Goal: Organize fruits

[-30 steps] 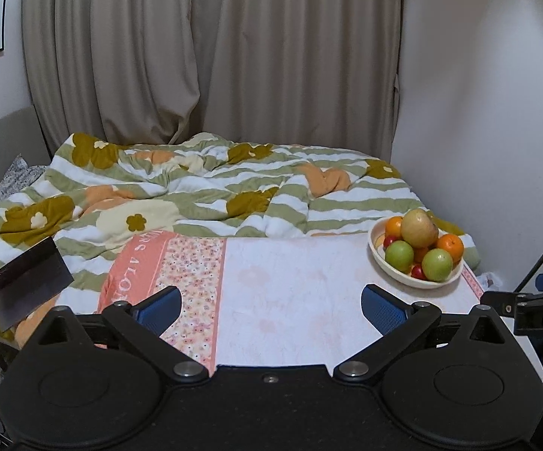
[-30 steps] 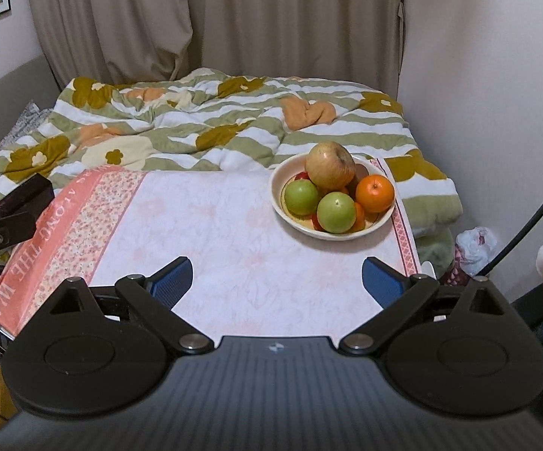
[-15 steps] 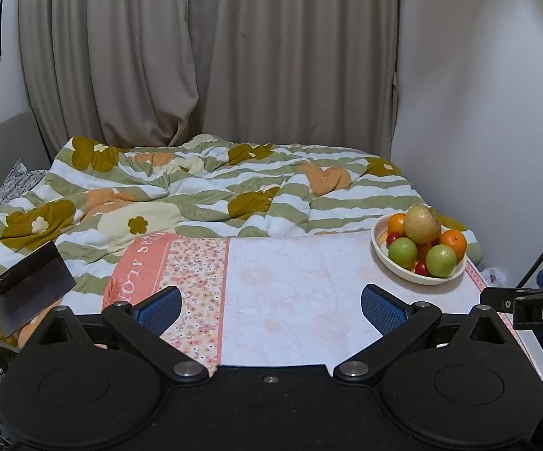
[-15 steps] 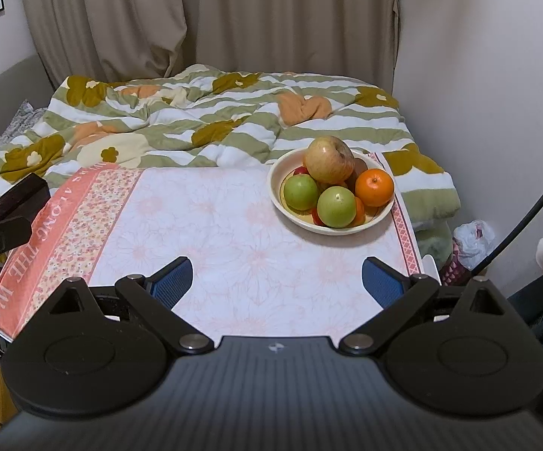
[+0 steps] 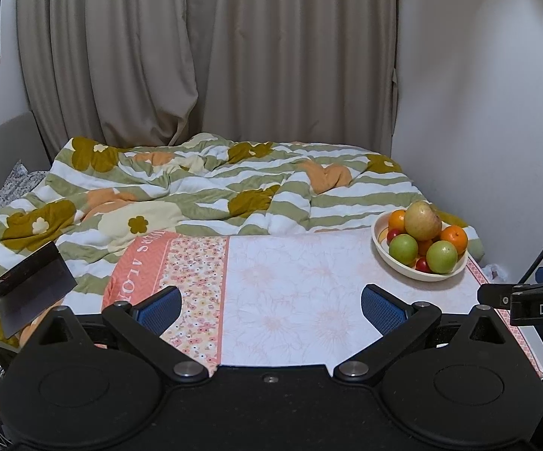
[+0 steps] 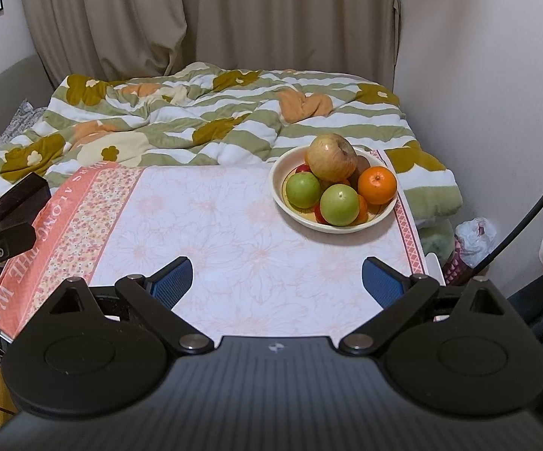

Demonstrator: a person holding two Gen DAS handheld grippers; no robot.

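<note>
1. Fruit position: everything I can see sits heaped in the cream bowl [image 6: 333, 221] at the far right of the floral cloth [image 6: 233, 240]. On top is a large yellowish apple [image 6: 331, 161]; in front are two green apples [image 6: 302, 189] [image 6: 339, 205]; an orange [image 6: 377, 185] sits on the right rim side. Small red fruits are underneath, count unclear from here.
2. No loose fruit shows on the cloth in either wrist view.
3. Stage: this fits either a full bowl waiting to be sorted out onto the cloth or a gathering job already completed. I can't settle which.
4. Handling note: the pile is stacked, and the top apple rests on the others. My judgement is that any contact should come from above, taking the uppermost piece, to avoid a roll-off.
5. Left gripper [image 5: 271, 308]: jaws spread wide, holding nothing, above the near cloth edge.
6. Right gripper [image 6: 277, 282]: jaws equally wide, empty, well short of the bowl.
</note>
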